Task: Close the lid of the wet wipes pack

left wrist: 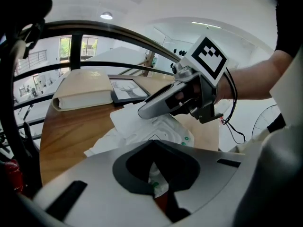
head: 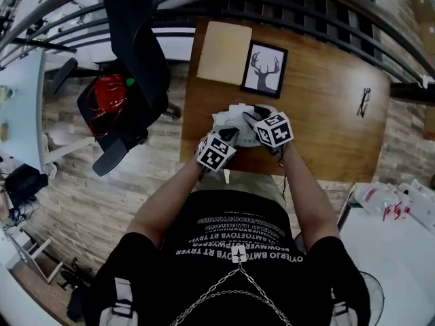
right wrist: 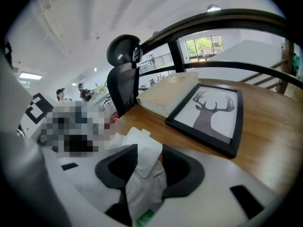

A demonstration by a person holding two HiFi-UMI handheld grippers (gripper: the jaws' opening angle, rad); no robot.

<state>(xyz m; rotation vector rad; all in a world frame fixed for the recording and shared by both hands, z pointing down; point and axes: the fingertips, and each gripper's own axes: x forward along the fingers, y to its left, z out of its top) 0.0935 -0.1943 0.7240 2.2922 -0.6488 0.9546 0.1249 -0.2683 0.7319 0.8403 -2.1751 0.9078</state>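
On the table (left wrist: 71, 126), the wet wipes pack (left wrist: 165, 129) bears illegible green marks.

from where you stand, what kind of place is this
Likely an open-plan office, perhaps an upper floor: a black office chair, a wooden desk set against a black railing, and people at desks beyond.

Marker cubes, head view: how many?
2. A marker cube on the left gripper; another on the right gripper; both at the wet wipes pack. None seems hidden.
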